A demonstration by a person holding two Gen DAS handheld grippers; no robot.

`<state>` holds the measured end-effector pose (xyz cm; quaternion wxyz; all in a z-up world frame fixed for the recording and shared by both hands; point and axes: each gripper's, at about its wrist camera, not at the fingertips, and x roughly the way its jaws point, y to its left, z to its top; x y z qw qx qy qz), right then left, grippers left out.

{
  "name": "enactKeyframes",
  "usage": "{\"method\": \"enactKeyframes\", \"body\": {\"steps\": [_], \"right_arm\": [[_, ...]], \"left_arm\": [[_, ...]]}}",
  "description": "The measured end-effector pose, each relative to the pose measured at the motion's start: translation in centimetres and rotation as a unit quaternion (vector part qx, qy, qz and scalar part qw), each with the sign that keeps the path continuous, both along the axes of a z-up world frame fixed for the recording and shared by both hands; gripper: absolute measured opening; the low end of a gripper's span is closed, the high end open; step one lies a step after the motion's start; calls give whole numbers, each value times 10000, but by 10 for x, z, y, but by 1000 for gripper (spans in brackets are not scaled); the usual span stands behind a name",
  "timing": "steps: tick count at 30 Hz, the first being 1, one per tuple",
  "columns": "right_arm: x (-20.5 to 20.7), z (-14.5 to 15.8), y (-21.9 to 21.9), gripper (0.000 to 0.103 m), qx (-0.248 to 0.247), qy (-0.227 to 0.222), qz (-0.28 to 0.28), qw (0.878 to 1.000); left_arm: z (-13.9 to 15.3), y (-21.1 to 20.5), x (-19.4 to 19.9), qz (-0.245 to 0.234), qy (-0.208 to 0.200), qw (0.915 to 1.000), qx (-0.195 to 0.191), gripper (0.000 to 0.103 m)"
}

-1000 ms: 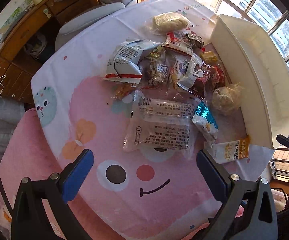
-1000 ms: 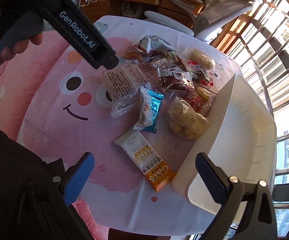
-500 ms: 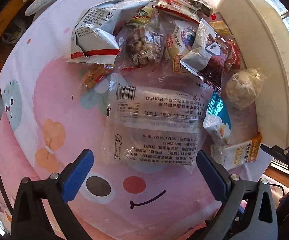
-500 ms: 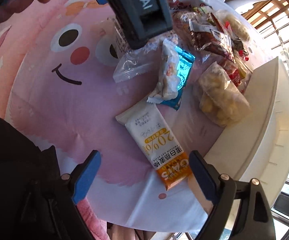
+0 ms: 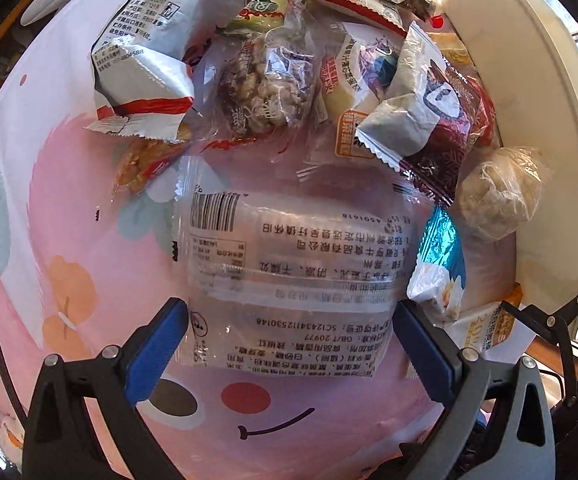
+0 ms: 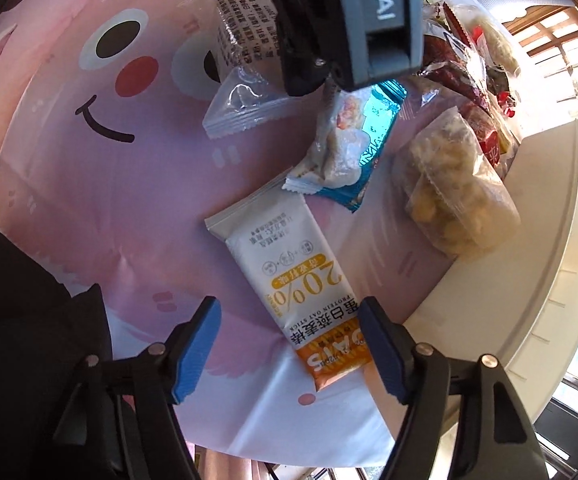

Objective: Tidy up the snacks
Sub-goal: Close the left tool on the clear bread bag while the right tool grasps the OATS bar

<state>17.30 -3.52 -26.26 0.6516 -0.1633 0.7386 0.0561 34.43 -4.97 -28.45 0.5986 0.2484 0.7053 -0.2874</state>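
The right gripper (image 6: pixel 289 344) points down over the oat bar (image 6: pixel 297 280), jaws closing with the bar's orange end between them, blue pads not yet pressing it. The left gripper (image 5: pixel 289 344) hangs with jaws wide either side of the clear printed packet (image 5: pixel 289 280); its near edge runs under the fingers. Beyond lie a teal wrapper (image 6: pixel 369 140) and a bag of pale puffs (image 6: pixel 457 196) touching the white tray (image 6: pixel 549 240), whose inside I cannot see. The snack pile (image 5: pixel 329 80) overlaps, cut off above. All rest on a pink cartoon-face tablecloth (image 6: pixel 89 200).
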Motion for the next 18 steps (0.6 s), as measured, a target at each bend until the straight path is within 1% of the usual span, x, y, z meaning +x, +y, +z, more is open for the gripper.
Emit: {"method": "enactKeyframes", "body": {"steps": [6, 12, 13, 15, 16, 18], "right_arm": [[12, -12, 1, 68, -71, 87, 139, 9998], [22, -22, 5, 63, -51, 169, 226, 9996], [24, -24, 5, 61, -29, 185, 226, 9996], [23, -22, 7, 52, 105, 255, 177, 9995], [23, -22, 8, 46, 170, 290, 155, 9993], [25, -23, 9, 43, 180, 307, 146, 9993]], "left_arm": [[-14, -18, 5, -86, -9, 10000, -30, 101], [-17, -15, 9, -20, 31, 9999, -122, 97], [-17, -12, 10, -20, -18, 9999, -116, 93], [-12, -6, 12, 12, -27, 9999, -152, 87], [-10, -3, 13, 32, -8, 9998, -182, 84], [-9, -1, 14, 51, -33, 9997, -218, 80]]}}
